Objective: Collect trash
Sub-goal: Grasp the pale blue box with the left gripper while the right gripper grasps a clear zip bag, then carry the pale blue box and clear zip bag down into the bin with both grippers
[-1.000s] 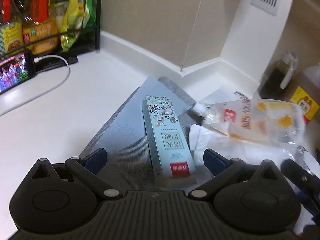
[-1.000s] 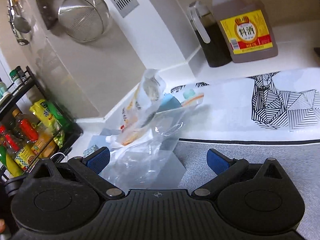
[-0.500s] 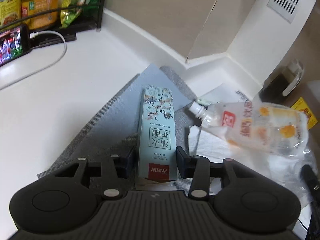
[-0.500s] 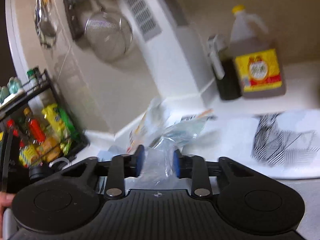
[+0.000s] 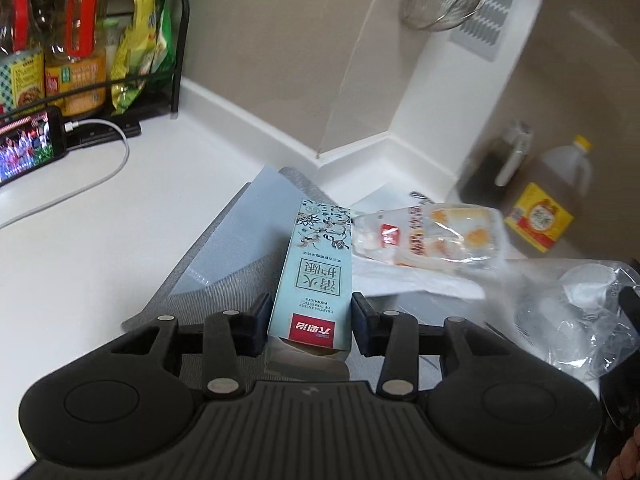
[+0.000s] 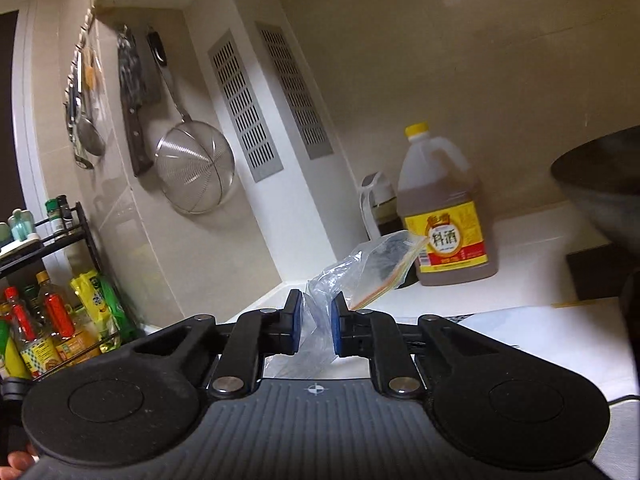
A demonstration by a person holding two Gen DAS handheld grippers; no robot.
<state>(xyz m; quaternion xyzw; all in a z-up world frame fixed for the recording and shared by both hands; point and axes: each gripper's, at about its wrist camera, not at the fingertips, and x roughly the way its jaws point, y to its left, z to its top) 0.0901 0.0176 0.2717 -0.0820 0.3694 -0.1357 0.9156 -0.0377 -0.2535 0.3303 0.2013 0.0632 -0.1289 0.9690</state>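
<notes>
Two tools are busy over the white worktop [image 5: 80,248], each with a piece of rubbish between its pads. The left tool [image 5: 310,322] is clamped on the near end of a long pale-blue carton [image 5: 316,276] printed with flowers and a red label; the carton's far end points toward the back corner of the worktop, above a grey mat [image 5: 224,280] with a light-blue sheet [image 5: 248,232] lying on it. Just beside the carton's far end, on white paper [image 5: 400,276], lies a clear drink pouch [image 5: 432,240] with orange print.

The right tool [image 6: 314,320] has a crumpled clear plastic bag [image 6: 320,300] between its blue pads, and its jaws are closing on it; the pads already pinch the film, and the bag's loose end, with an orange-edged strip, sticks out ahead toward the wall. From the left view the same bag [image 5: 576,320] billows at the right edge.

Against the back wall stand a big jug [image 6: 444,216] of brown liquid with a yellow cap and label and, touching its left side, a dark oil dispenser [image 6: 378,208]. A wire strainer [image 6: 194,170] hangs on the wall beside a vent grille [image 6: 244,112]. At the worktop's left end a black rack [image 5: 172,52] holds bottles and yellow-green packets, with a phone [image 5: 28,144] on a white cable [image 5: 104,172] propped in front of it.
</notes>
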